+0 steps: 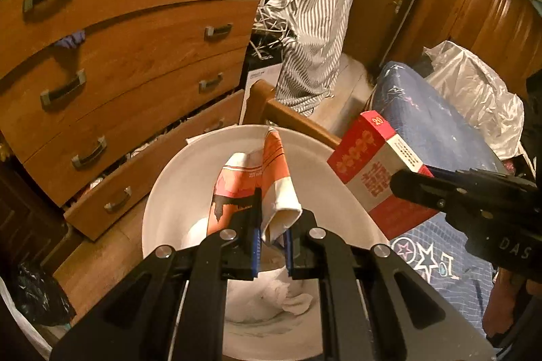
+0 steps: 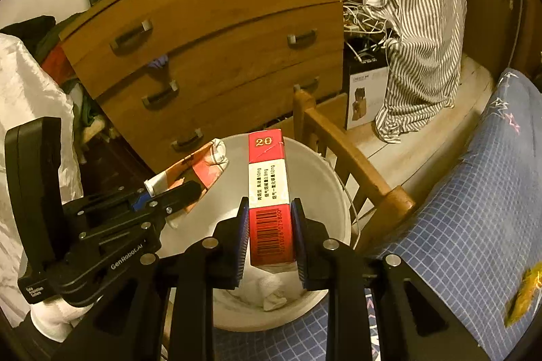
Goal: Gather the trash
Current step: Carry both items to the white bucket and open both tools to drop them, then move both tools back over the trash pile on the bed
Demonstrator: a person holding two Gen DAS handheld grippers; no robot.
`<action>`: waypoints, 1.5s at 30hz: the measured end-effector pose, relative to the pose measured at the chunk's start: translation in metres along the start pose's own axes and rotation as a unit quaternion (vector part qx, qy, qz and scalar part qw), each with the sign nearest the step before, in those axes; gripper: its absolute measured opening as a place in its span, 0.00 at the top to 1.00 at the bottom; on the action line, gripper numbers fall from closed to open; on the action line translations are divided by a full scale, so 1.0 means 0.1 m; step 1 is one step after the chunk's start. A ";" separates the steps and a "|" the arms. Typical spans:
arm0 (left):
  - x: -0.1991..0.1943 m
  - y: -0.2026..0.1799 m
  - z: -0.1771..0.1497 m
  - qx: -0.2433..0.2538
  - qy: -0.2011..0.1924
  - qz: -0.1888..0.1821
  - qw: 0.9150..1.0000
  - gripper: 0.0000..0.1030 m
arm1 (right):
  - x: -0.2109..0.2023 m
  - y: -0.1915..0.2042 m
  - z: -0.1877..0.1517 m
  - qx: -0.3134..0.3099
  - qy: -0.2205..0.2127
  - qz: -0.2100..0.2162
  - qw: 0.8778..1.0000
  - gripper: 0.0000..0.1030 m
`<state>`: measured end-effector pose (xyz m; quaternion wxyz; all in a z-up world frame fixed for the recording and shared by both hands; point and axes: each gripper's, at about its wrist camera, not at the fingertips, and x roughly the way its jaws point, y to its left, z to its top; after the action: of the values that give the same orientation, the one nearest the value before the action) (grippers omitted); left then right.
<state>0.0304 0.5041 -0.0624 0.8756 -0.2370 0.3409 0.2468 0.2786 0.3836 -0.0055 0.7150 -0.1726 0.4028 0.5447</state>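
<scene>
- Brown wooden chest of drawers (image 2: 216, 56) with curved fronts and metal handles at the back, lowest drawer pulled out.
- Blue quilted bed cover with star print (image 2: 481, 191) to the right, just beside the bucket.
- Round white plastic trash bucket (image 2: 325, 178) on the floor below both grippers, crumpled white tissue (image 2: 271, 293) at its bottom.
- Red-and-white cardboard carton marked "20" (image 2: 269, 188) over the bucket, clamped by the right gripper (image 2: 269, 239), fingers closed against its barcode end.
- Crumpled orange-and-white paper wrapper (image 1: 257, 188) above the bucket, pinched in the left gripper (image 1: 272, 245), fingers closed on its lower edge.
</scene>
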 end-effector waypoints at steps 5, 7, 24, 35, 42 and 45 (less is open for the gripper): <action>0.08 0.09 0.01 -0.009 0.005 0.001 1.000 0.90 | -0.01 -0.04 -0.07 -0.001 -0.001 -0.001 1.000 0.76; 0.08 0.10 0.01 -0.010 0.003 0.000 1.000 0.90 | -0.01 -0.05 -0.08 -0.002 0.000 0.000 1.000 0.76; -0.07 -0.06 -0.10 0.010 -0.006 0.006 1.000 0.47 | -0.73 -0.36 -0.55 0.037 -0.069 0.011 0.997 0.59; -0.06 -1.46 -0.77 0.111 0.031 -0.088 0.989 0.47 | -2.43 -1.02 -2.65 0.093 -0.181 -0.109 0.973 0.34; 0.14 -2.68 -1.54 0.209 0.096 -0.179 0.957 0.38 | -3.40 -1.78 -4.29 0.193 -0.196 -0.218 0.936 0.32; 0.25 -3.10 -1.89 0.234 0.126 -0.202 0.943 0.38 | -3.60 -2.11 -4.79 0.244 -0.194 -0.238 0.920 0.32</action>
<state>0.1399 0.1638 -0.1278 0.8876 -0.1181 0.4419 -0.0540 0.2566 -0.2482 -0.0654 0.9078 0.0253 0.3233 0.2659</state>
